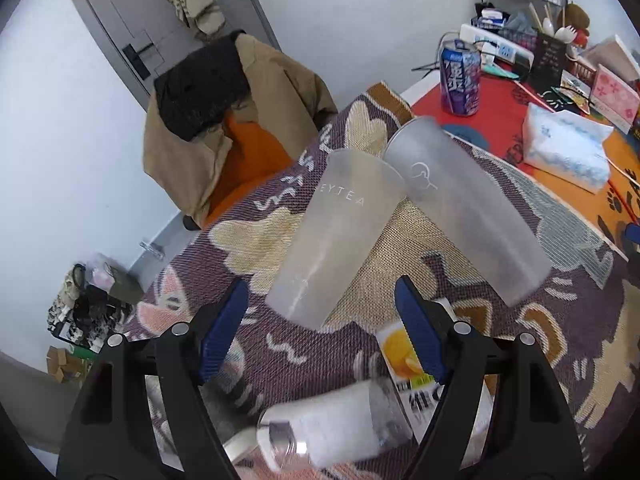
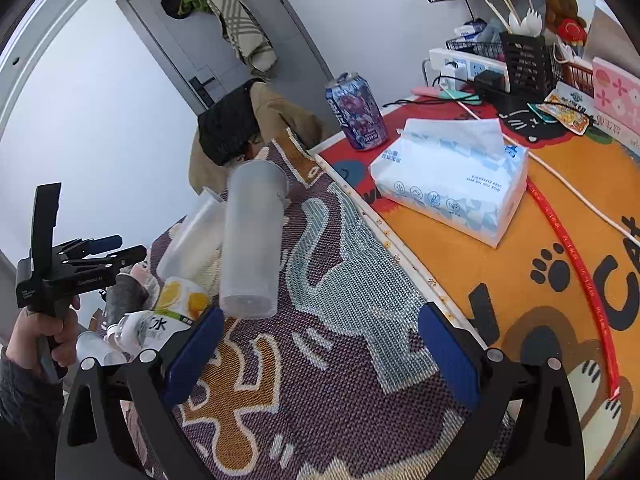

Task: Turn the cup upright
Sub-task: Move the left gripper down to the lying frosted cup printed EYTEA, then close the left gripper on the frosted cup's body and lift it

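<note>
Two frosted plastic cups stand upside down on the patterned mat. The nearer one, marked HEYTEA point(image 1: 336, 236), is just ahead of my open left gripper point(image 1: 320, 312), between its blue pads and apart from them. The greyer cup point(image 1: 464, 208) stands to its right. In the right wrist view the grey cup point(image 2: 254, 240) is ahead and left of my open right gripper point(image 2: 320, 340), with the HEYTEA cup point(image 2: 198, 236) behind it. The left gripper point(image 2: 108, 252) shows there at far left, held by a hand.
A plastic bottle point(image 1: 336, 428) and a lemon-labelled bottle point(image 1: 404, 356) lie below the left gripper. A purple can point(image 2: 356, 110), a tissue pack point(image 2: 452, 184), a red strip point(image 2: 576, 280) and desk clutter sit on the orange mat to the right. A coat-draped chair point(image 1: 228, 128) stands behind.
</note>
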`<state>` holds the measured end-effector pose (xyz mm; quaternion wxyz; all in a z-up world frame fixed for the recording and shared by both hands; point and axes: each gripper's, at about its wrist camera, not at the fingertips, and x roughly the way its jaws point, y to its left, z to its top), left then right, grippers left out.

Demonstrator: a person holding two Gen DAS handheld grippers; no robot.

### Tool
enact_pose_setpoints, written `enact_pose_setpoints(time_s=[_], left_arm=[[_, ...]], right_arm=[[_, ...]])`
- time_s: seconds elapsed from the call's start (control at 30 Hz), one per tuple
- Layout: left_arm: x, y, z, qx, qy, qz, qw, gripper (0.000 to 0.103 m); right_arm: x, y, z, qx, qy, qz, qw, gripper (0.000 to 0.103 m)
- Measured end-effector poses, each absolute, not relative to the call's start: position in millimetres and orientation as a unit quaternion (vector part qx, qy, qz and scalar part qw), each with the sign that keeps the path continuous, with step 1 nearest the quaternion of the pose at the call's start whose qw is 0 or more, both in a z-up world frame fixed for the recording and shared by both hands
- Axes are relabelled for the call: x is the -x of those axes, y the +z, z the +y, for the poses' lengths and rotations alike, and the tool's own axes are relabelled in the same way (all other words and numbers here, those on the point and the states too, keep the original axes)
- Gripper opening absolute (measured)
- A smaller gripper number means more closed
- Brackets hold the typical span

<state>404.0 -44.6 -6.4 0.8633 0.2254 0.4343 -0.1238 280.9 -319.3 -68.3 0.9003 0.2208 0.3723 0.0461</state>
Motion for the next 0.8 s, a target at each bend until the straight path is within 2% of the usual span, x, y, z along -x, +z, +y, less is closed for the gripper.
enact_pose_setpoints(time_s=[0.53, 0.63, 0.8], left_arm=[[-483.3, -69.1, -75.5, -0.271, -0.146, 0.489, 0.816, 0.076], [-491.7, -79.0, -80.1, -0.283, -0.143, 0.499, 0.807, 0.078], [-497.2, -83.8, -86.9, -0.293, -0.136, 0.506, 0.8, 0.077]], right_arm=[[-308.8, -96.3, -315.2, -0.241, 0.036, 0.398, 0.884, 0.095], [-309.3, -97.8, -314.4, -0.24, 0.039, 0.401, 0.883, 0.095], [-307.5, -98.7, -319.3, -0.246, 0.032, 0.404, 0.881, 0.095]])
